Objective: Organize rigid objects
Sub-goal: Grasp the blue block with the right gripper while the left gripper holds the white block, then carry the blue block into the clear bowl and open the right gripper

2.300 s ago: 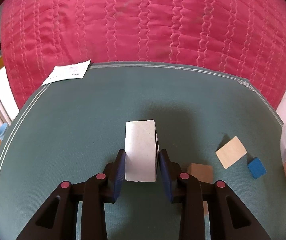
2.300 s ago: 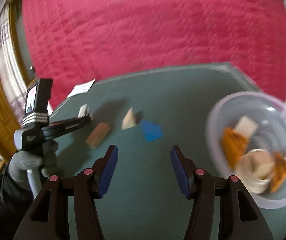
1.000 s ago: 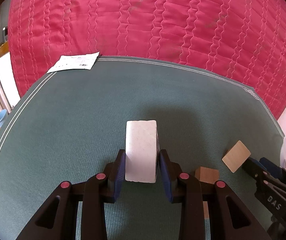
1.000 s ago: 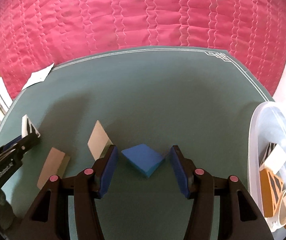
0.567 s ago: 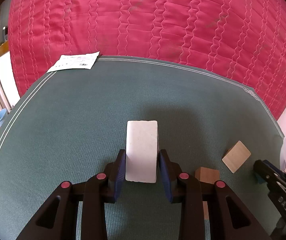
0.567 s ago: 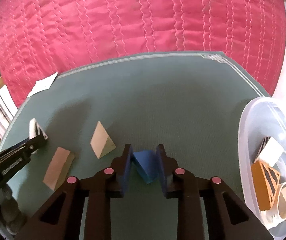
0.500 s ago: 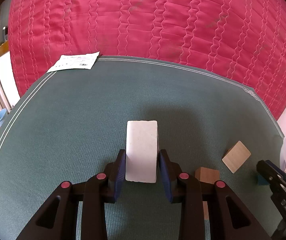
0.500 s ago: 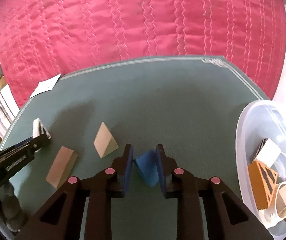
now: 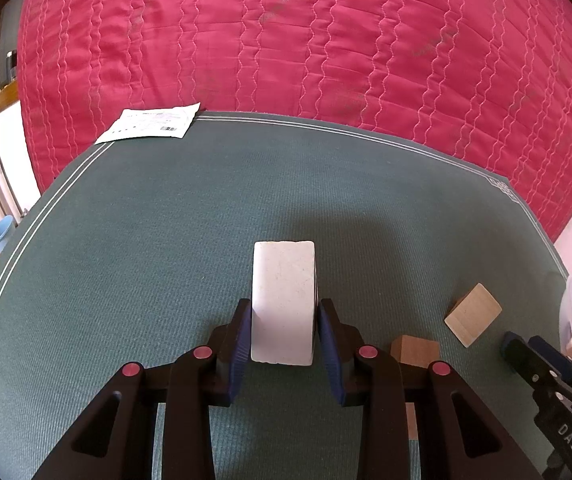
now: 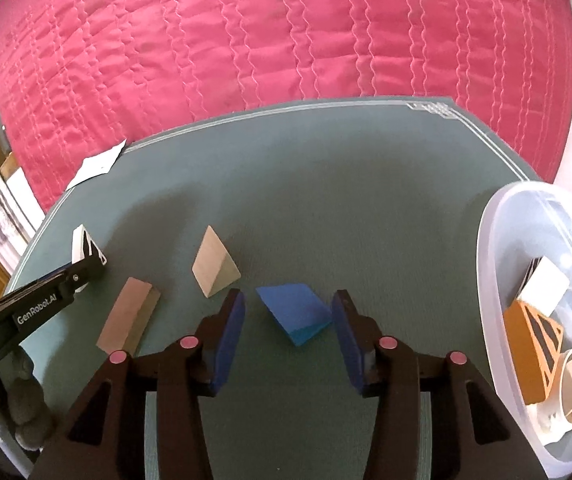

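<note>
Two grippers are working toward the bin: left gripper clamping the white block, right gripper spreading, unclamped, around the blue wedge.

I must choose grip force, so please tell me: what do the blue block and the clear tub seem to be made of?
Blue block: probably painted wood or dense foam; matte, even colour, crisp edges, no grain showing. Clear tub: thin translucent plastic; the blocks inside show through its glossy, cloudy wall.

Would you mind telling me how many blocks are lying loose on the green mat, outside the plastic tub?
3: a blue block between the opening right gripper pads, untouched; a pale wedge just left; a brown wedge further left. Others may be hidden.
</note>
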Action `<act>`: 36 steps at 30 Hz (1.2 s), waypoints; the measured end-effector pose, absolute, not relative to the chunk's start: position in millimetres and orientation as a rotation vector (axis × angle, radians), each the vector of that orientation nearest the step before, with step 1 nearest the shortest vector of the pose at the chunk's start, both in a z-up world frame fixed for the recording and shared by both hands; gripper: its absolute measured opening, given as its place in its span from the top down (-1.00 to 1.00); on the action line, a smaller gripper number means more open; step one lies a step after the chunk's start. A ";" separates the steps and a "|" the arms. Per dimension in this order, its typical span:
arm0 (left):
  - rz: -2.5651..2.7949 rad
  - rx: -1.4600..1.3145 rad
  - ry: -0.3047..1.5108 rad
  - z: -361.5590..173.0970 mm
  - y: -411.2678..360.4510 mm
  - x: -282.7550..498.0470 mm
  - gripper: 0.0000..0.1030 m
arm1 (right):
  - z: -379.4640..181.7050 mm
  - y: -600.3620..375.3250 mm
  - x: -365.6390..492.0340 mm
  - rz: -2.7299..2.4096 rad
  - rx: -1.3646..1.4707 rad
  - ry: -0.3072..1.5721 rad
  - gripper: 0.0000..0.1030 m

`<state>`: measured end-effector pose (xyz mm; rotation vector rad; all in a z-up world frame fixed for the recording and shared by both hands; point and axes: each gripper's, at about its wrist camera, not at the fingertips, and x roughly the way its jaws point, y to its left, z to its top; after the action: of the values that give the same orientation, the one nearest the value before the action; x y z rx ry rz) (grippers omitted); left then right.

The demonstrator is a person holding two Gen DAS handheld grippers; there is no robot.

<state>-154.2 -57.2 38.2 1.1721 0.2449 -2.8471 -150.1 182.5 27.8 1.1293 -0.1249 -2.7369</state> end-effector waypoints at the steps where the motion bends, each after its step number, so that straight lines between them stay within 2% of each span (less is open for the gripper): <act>1: -2.847 1.172 0.244 38.2 -57.1 -154.2 0.33 | 26.6 182.3 -149.8 -2.726 1.136 -0.124 0.08; 8: -2.846 1.173 0.249 38.5 -57.6 -154.3 0.33 | 19.7 172.1 -137.5 -2.677 1.147 -0.047 0.08; 18: -2.847 1.174 0.252 39.0 -58.2 -154.9 0.33 | 19.2 177.7 -118.4 -2.645 1.147 -0.069 0.08; 36: -2.848 1.176 0.249 38.0 -56.7 -155.6 0.35 | 27.0 166.0 -180.9 -2.553 1.087 0.035 0.08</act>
<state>-155.6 -56.7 38.0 1.1758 0.2486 -2.8476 -180.9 166.0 27.0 1.0872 0.0351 -2.5535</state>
